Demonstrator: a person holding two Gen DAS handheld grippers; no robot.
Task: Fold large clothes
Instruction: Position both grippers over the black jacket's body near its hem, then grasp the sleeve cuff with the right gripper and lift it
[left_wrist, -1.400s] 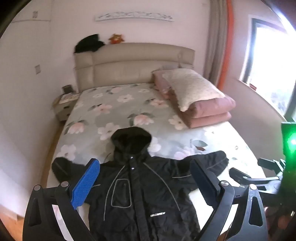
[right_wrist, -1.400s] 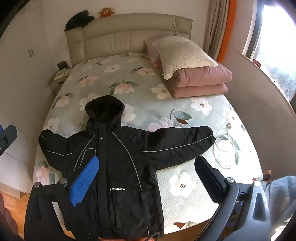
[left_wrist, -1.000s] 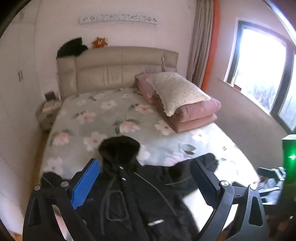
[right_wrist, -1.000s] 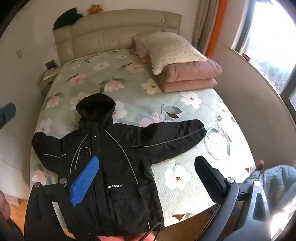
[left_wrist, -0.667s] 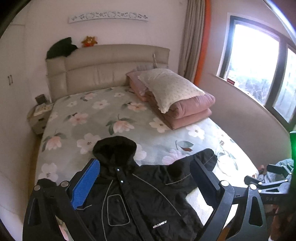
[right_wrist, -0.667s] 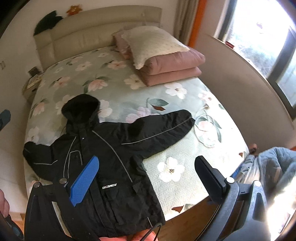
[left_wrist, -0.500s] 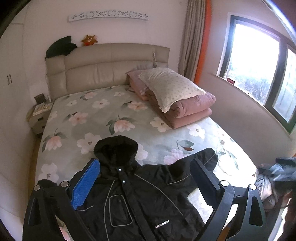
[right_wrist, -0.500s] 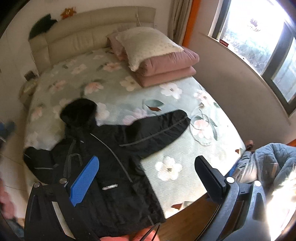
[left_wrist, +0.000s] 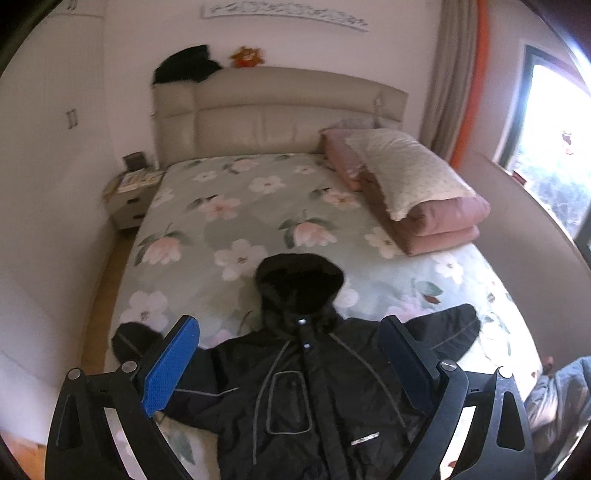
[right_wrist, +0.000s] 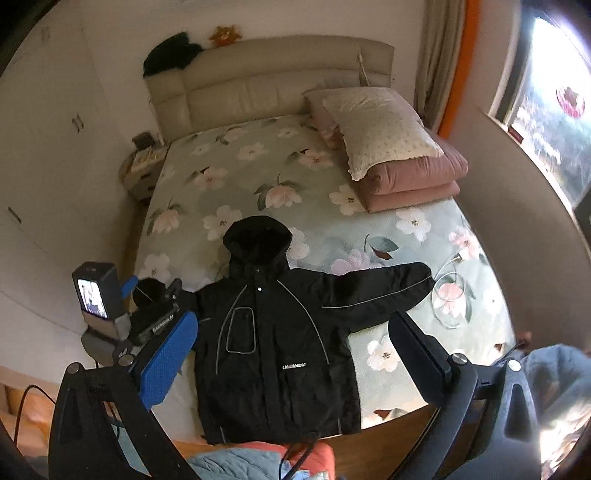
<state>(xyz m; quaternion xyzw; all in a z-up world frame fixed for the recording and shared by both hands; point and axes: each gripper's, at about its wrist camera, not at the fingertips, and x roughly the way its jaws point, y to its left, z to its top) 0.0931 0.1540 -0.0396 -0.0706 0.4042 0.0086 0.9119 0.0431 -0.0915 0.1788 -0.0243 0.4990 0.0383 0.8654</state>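
A black hooded jacket (right_wrist: 273, 332) lies face up and spread flat at the foot of the bed, hood toward the headboard and both sleeves stretched out. It also shows in the left wrist view (left_wrist: 306, 387). My left gripper (left_wrist: 291, 354) is open and empty, held above the jacket's chest. In the right wrist view the left gripper's body (right_wrist: 147, 314) hangs over the jacket's left sleeve cuff. My right gripper (right_wrist: 295, 350) is open and empty, higher up over the jacket's lower half.
The bed (right_wrist: 236, 173) has a floral green sheet. A pillow on folded pink quilts (right_wrist: 402, 162) sits at the back right. A nightstand (left_wrist: 129, 199) stands at the left. A clear ring (right_wrist: 448, 299) lies by the right sleeve. Grey-blue clothing (right_wrist: 550, 384) lies right of the bed.
Both grippers have swung back to the left and now face the jacket more squarely. The left gripper's body has come into the right wrist view. The jacket has not moved.
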